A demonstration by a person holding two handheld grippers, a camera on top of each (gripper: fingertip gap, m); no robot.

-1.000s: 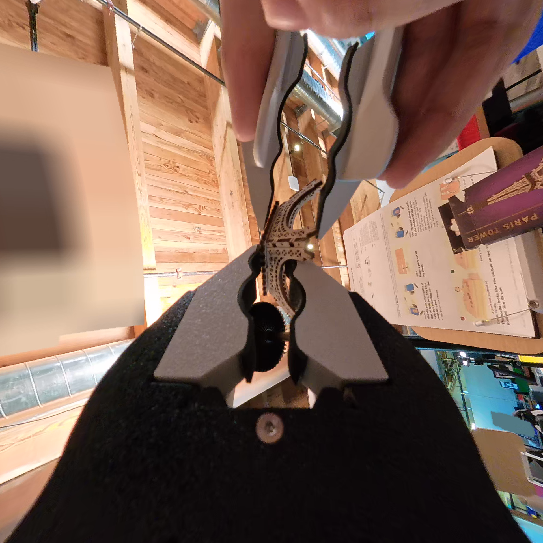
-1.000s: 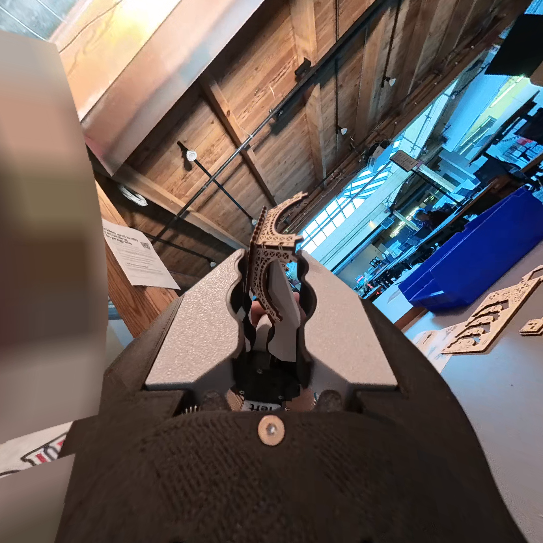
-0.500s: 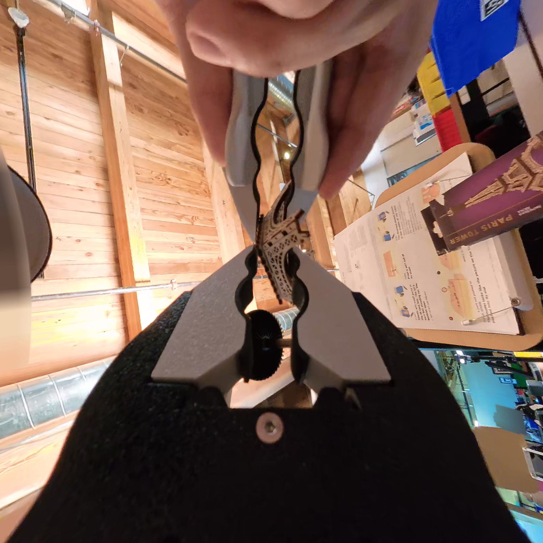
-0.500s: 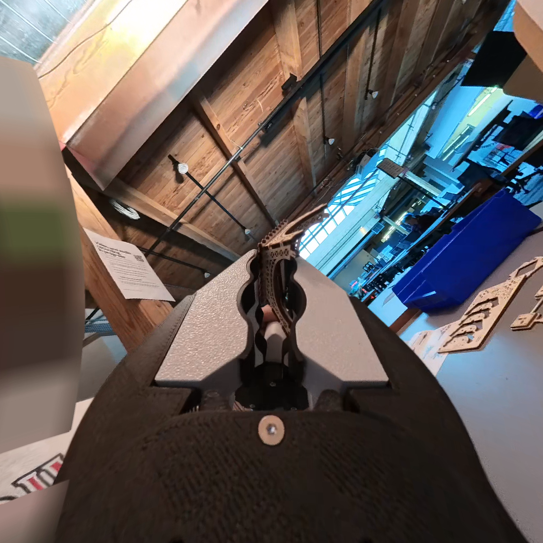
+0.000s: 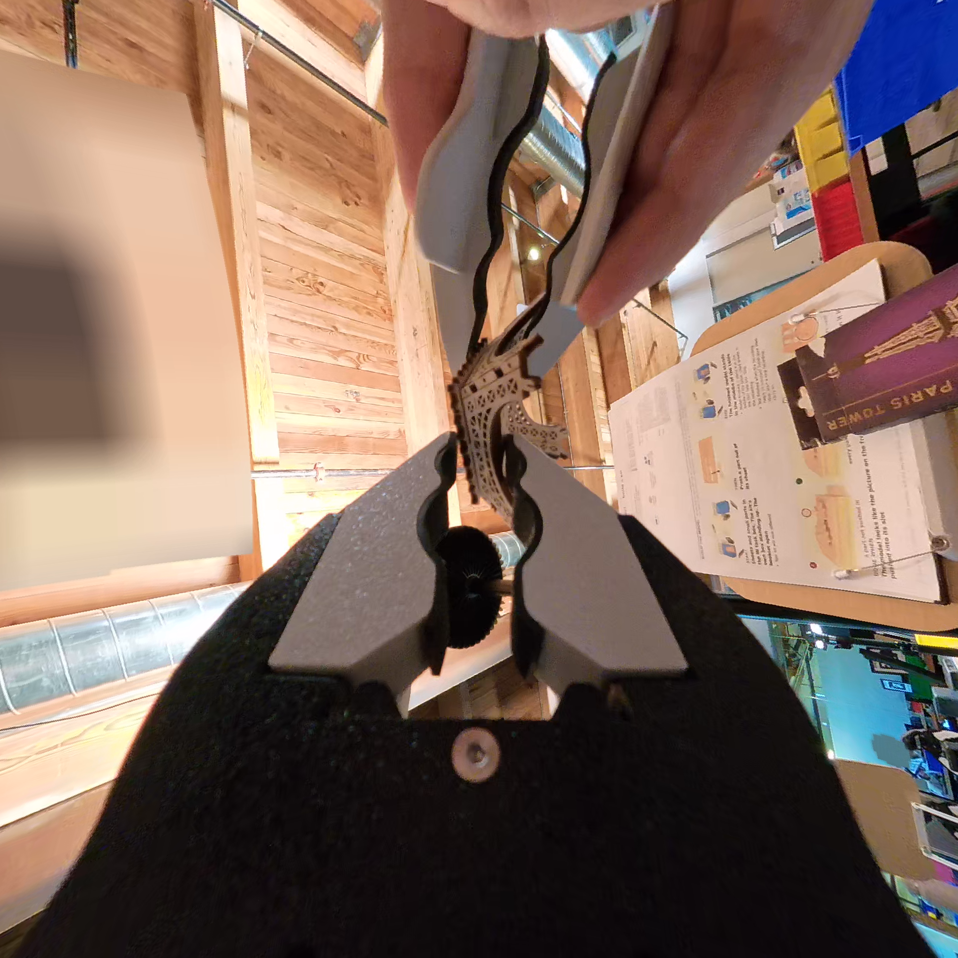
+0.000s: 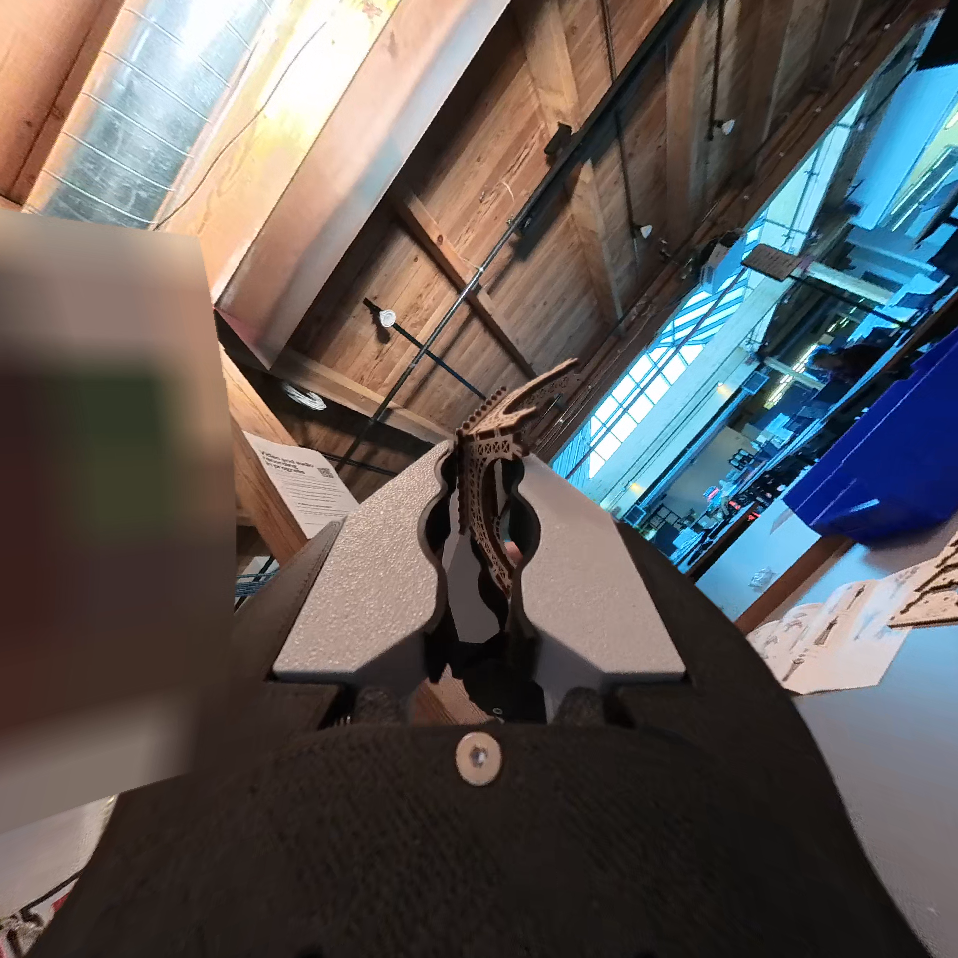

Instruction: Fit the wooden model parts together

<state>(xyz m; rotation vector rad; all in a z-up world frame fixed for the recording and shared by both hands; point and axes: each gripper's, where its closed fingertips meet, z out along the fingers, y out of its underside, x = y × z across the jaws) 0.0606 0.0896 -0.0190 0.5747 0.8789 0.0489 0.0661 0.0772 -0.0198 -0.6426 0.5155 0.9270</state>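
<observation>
Two brown laser-cut lattice tower parts are joined at an angle, held in the air between both grippers. In the left wrist view my left gripper (image 5: 484, 447) is shut on the lower lattice part (image 5: 487, 466). An arched piece (image 5: 529, 422) sticks out to the right. My right gripper (image 5: 513, 344) comes down from above in a hand (image 5: 700, 155) and grips the upper end. In the right wrist view my right gripper (image 6: 484, 452) is shut on the lattice part (image 6: 484, 497). A grey finger of the left gripper (image 6: 466, 586) shows behind it.
A clipboard with an instruction sheet (image 5: 777, 466) and a purple box (image 5: 891, 363) stand to the right. The right wrist view shows a blue bin (image 6: 891, 466), a wooden parts sheet (image 6: 933, 586) and a white printed sheet (image 6: 829, 643) on a grey table. Both grippers' tips are close together, under 4 cm apart.
The joined parts have turned, so the arched piece now points right instead of up. The right gripper has tilted and shifted above them. Both grippers keep their hold.
</observation>
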